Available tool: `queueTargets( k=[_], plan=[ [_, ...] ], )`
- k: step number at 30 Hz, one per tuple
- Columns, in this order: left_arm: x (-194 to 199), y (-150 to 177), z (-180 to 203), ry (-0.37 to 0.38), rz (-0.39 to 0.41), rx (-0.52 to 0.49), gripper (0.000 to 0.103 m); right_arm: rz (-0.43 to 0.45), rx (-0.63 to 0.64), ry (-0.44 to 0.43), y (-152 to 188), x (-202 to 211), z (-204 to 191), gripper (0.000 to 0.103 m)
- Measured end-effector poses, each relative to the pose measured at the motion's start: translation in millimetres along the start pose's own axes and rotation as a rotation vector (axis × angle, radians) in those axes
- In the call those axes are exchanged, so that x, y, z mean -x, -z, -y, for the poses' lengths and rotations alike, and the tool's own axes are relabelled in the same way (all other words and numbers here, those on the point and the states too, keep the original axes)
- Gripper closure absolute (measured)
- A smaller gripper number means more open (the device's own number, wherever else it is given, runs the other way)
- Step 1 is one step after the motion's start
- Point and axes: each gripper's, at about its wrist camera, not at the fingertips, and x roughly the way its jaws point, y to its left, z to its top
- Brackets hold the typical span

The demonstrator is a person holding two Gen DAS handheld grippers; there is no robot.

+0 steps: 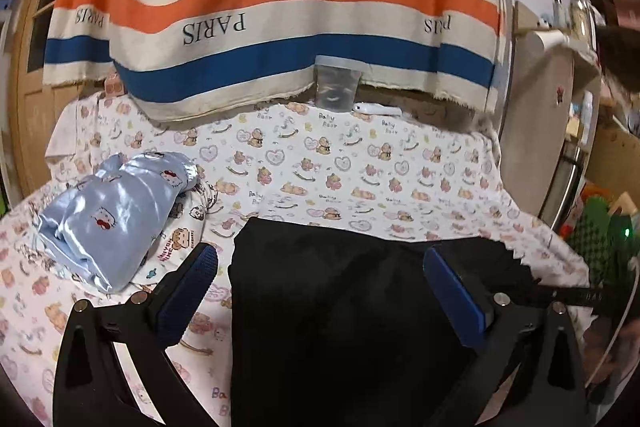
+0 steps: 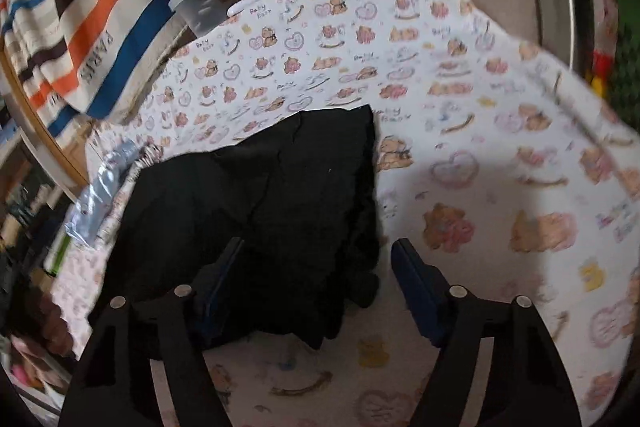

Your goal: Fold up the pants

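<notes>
The black pants (image 1: 340,307) lie in a folded heap on a bear-printed sheet (image 1: 360,167). In the left wrist view my left gripper (image 1: 320,253) hovers just over their far edge, jaws wide apart, with one blue pad (image 1: 188,291) over the sheet and the other over the dark cloth. In the right wrist view the pants (image 2: 260,195) fill the middle. My right gripper (image 2: 318,245) is low over their right-hand edge and open. Its left pad (image 2: 220,279) is over the cloth and its right pad (image 2: 416,287) stands clear on the sheet (image 2: 480,107).
A pale blue satin garment (image 1: 112,215) lies folded left of the pants, also seen as the blue satin (image 2: 96,195) in the right view. A striped "PARIS" cloth (image 1: 280,7) hangs behind, with a clear cup (image 1: 336,87) below it. Cluttered shelves stand at the right.
</notes>
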Motion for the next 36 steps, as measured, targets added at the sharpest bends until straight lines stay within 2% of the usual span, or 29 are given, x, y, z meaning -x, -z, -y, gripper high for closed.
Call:
queueTargets(
  k=[2,8,11,12,15,19,22,26,30,35,36],
  plan=[
    [-1,0,1,0.003,-0.004,-0.001,0.001,-0.022,-0.035,-0.058,-2,-4,4,0.035],
    [-3,4,7,-0.011,-0.002,-0.034,0.001,-0.009,-0.102,-0.116,-4,-6,14,0.037],
    [-7,6,11,-0.004,-0.023,-0.056,0.001,-0.017,-0.15,-0.099,-7,-11,19,0.065],
    [-7,6,12,-0.002,-0.023,-0.062,0.001,-0.012,-0.154,-0.099,-8,-11,19,0.071],
    [-4,5,19,0.012,-0.015,-0.09,0.001,0.017,-0.125,-0.101,-15,-5,10,0.081],
    [-3,4,31,0.047,-0.015,-0.133,0.001,0.05,-0.065,-0.101,-24,4,-10,0.086],
    [-5,6,43,0.107,-0.041,-0.144,0.001,0.057,-0.021,-0.085,-29,5,-27,0.087],
    [-16,13,78,0.25,-0.104,-0.178,0.001,0.046,-0.002,-0.091,-36,2,-44,0.089],
    [-30,22,128,0.351,-0.145,-0.287,0.001,0.021,-0.025,-0.121,-45,-2,-50,0.09],
    [-50,23,173,0.376,-0.178,-0.342,0.008,0.004,-0.028,-0.141,-53,-1,-49,0.092],
    [-56,24,179,0.371,-0.196,-0.349,0.013,0.0,-0.025,-0.147,-54,-1,-48,0.092]
  ],
)
